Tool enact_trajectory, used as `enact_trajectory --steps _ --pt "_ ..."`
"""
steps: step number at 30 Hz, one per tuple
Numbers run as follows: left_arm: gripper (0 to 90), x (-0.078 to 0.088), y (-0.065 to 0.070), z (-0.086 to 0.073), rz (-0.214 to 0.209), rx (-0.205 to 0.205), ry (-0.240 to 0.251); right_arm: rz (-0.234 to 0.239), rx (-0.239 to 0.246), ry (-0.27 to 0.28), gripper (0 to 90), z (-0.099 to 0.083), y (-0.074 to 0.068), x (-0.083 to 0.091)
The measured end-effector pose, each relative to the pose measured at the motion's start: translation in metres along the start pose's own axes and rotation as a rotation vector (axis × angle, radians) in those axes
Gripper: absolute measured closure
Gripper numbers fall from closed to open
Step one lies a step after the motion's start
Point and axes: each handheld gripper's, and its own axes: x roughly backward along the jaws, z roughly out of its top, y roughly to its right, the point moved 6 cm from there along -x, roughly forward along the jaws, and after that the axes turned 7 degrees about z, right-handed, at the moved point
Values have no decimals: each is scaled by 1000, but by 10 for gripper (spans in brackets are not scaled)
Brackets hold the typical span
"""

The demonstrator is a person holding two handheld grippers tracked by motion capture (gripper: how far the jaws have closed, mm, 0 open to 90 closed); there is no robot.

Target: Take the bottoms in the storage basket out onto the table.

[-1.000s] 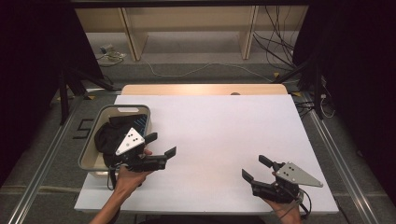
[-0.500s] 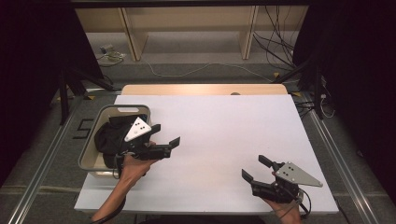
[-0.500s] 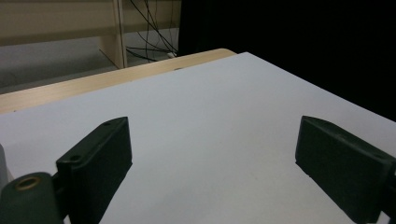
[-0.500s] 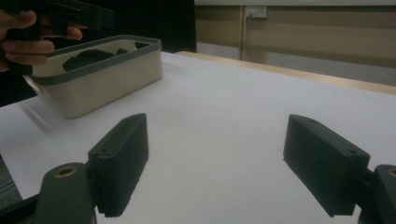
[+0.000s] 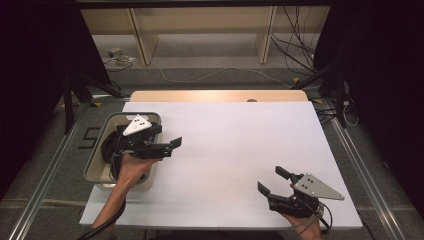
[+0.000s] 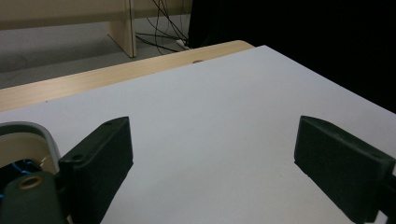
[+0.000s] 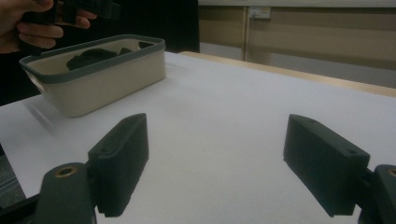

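Note:
My left gripper (image 5: 170, 148) hangs open over the right rim of a beige bin with a grey rim (image 5: 94, 169), held by a hand that comes in from the bottom left. Dark items lie in the bin; what they are I cannot tell. In the left gripper view the jaws of the left gripper (image 6: 212, 158) stand wide apart over the white table top (image 6: 210, 107), nothing between them. My right gripper (image 5: 271, 181) rests open near the front right of the table. In the right gripper view the right gripper (image 7: 215, 163) is empty and faces the bin (image 7: 98, 81).
The white sheet (image 5: 235, 145) covers the table, with a wooden strip (image 5: 215, 96) along its far edge. Beyond it stand wooden furniture legs and loose cables on the floor. Dark curtains flank both sides. In the right gripper view the hand (image 7: 28, 23) on the left gripper shows above the bin.
The left gripper has moved away from the person and a little upward, along the bin's right rim, still open. The right gripper has stayed where it was.

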Motion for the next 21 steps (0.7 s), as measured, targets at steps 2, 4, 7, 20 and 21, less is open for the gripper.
enact_trajectory --steps 2,4,7,20,21 --pt "113 0 -3 0 1 5 -6 0 -1 1 231 0 0 0" --pt "113 0 -3 0 -2 7 -10 0 1 1 231 0 0 0" --pt "113 -1 -7 0 12 -12 -22 0 4 2 231 0 1 -1" --pt "118 7 -42 3 92 7 -35 2 4 -4 231 -1 0 -1" --pt "118 7 -45 2 112 -2 -42 2 4 -5 231 -1 0 -2"
